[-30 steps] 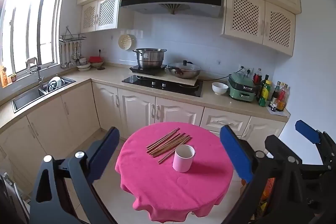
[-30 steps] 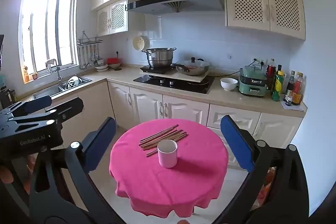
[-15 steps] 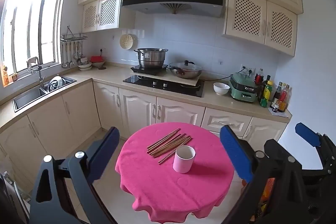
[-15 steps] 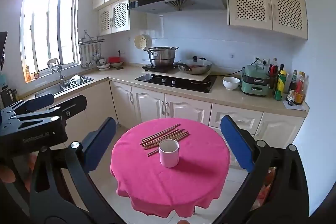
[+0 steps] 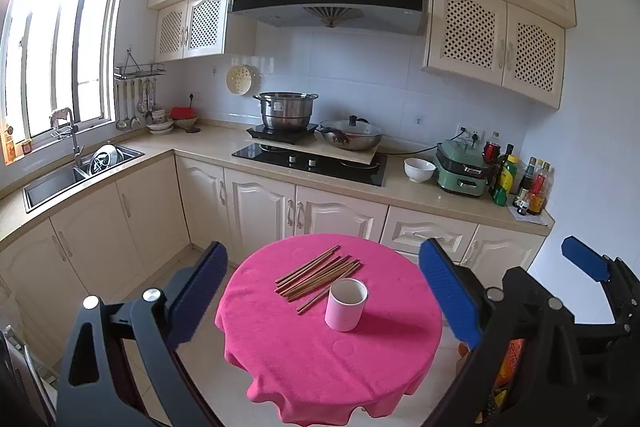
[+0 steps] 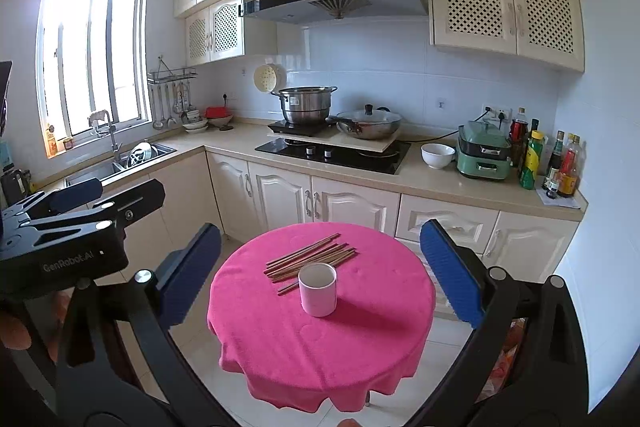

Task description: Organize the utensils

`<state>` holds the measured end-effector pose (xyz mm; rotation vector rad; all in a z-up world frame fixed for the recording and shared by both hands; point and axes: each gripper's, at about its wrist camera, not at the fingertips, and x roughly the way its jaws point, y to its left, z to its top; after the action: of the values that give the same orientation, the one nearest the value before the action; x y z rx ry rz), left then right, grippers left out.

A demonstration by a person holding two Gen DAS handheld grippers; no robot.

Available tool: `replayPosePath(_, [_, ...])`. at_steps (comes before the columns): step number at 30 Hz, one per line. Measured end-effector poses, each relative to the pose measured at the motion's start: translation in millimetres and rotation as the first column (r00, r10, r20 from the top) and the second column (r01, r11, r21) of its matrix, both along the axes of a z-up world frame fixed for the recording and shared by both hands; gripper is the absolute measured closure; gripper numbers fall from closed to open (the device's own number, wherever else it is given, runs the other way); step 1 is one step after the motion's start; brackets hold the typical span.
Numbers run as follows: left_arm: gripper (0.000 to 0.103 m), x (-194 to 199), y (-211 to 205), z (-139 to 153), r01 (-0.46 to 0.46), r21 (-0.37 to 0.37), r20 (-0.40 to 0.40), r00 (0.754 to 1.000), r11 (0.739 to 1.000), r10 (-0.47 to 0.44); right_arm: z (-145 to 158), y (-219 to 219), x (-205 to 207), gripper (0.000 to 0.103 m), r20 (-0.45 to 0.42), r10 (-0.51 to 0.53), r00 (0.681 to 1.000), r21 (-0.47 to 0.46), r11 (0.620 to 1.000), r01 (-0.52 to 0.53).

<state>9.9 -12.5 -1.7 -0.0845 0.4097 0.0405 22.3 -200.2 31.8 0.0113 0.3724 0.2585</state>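
Where kitchen cabinets (image 5: 256, 203) end | pink round table (image 5: 332, 359) | chopsticks (image 5: 320, 273), cup (image 5: 345, 303)

bright daylight pours in from the window (image 5: 60, 39) at far left, blown out to white glare. the cup (image 5: 346, 304) casts a soft shadow rightward on the table (image 5: 320, 355). fisheye bending curves the edges; corners vignette dark. focus stays sharp.

You're facing a cream kitchen. Range hood (image 5: 326, 3) is your landmark: hob (image 5: 316, 163) directly below it, lattice-door wall cabinets (image 5: 494, 39) either side of it, barred window (image 5: 60, 39) far left of it throwing bright daylight over the sink (image 5: 76, 173). Pale tiled floor (image 5: 200, 379), white tiled backsplash (image 6: 380, 79).
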Motion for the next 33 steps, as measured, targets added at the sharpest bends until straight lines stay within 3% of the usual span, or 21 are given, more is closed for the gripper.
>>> replayPosePath(33, [0.008, 0.6, 0.4, 2.2, -0.003, 0.002, -0.007, 1.0, 1.0, 0.003, 6.3, -5.5, 1.0, 0.006, -0.02, 0.0, 1.0, 0.017, 1.0, 0.0])
